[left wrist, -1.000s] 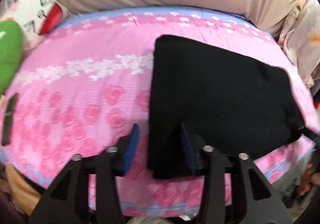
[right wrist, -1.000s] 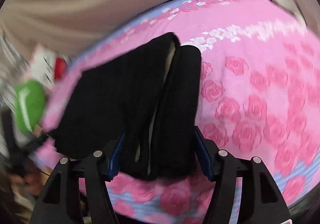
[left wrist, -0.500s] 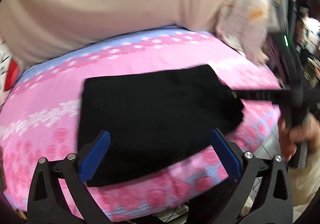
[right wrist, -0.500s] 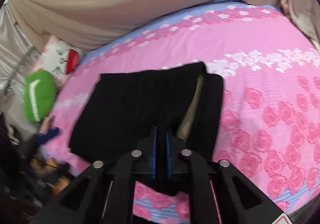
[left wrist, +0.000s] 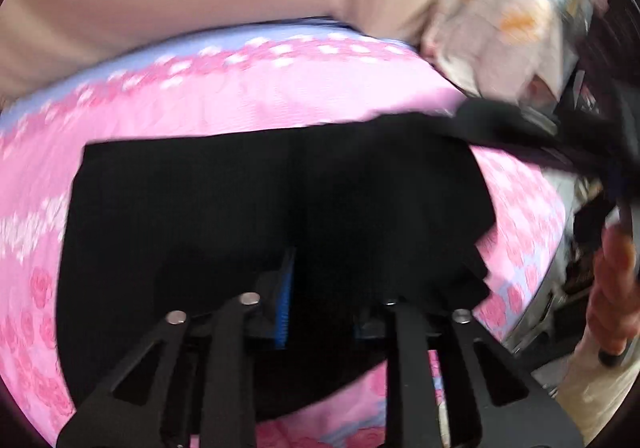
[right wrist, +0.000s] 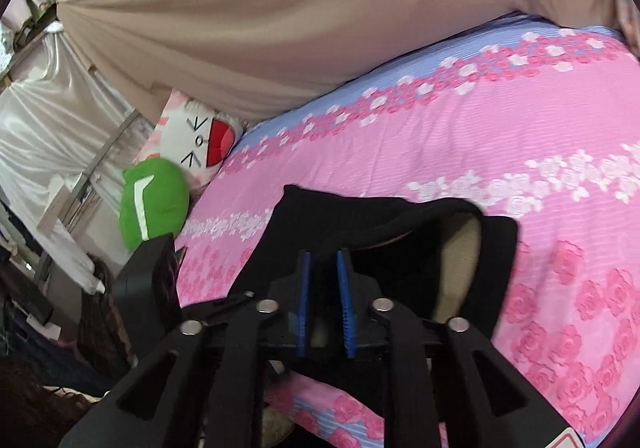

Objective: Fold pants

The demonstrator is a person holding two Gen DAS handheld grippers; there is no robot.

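L gripper [left wrist: 324,280]: jaws closing, gap already narrow. Only 1 blue pad [left wrist: 285,304] shows; the other is buried in black cloth, so I read it as pinching a bunch of the pants [left wrist: 224,215] at their near edge. From there the pants spread away from me as a flat, dark, roughly rectangular block on the pink rose-print sheet [left wrist: 280,87]. Their far edge runs about parallel to the sheet's blue border. The far R corner is pulled up toward a blurred black shape, prob. the R gripper, w/ a hand [left wrist: 612,280] below it at the frame's R edge. Pic is motion-blurred, so no finer detail there.

R gripper [right wrist: 325,260]: jaws opening, but the 2 blue pads [right wrist: 304,288] stand close together w/ a slim gap. A fold of the pants [right wrist: 380,244] sits between the tips and tents up toward them, so the cloth looks gripped; can't tell how firmly. Just R of the pads the raised layer gapes and a tan lining [right wrist: 460,260] shows inside. The rest of the pants lies on the sheet [right wrist: 480,119] near its front edge. Outward to the L: a black part of the other tool [right wrist: 148,280], then a green cushion [right wrist: 154,203] touching a white cat-face pillow [right wrist: 192,135] at the bed's far L corner. A beige drape [right wrist: 280,27] hangs behind the bed.
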